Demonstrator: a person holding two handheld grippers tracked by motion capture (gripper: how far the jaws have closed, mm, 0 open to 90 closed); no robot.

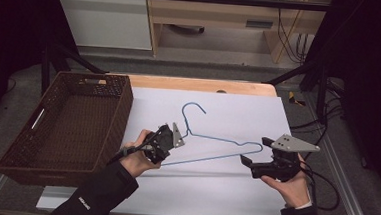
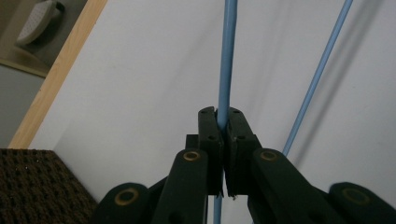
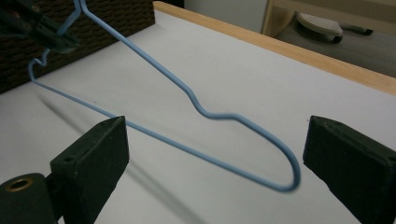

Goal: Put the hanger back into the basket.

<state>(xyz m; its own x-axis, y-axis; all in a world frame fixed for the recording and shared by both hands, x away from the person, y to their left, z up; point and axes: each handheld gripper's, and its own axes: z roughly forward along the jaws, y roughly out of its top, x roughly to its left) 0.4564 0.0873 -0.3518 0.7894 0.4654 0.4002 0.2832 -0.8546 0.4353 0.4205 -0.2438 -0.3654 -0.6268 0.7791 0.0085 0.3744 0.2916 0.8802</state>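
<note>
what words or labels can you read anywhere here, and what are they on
No text here can be read.
Small white print on the dark left sleeve: too small and blurred to read.
Wire hanger, wicker basket, left claw and right claw: no lettering shows on them.
</note>
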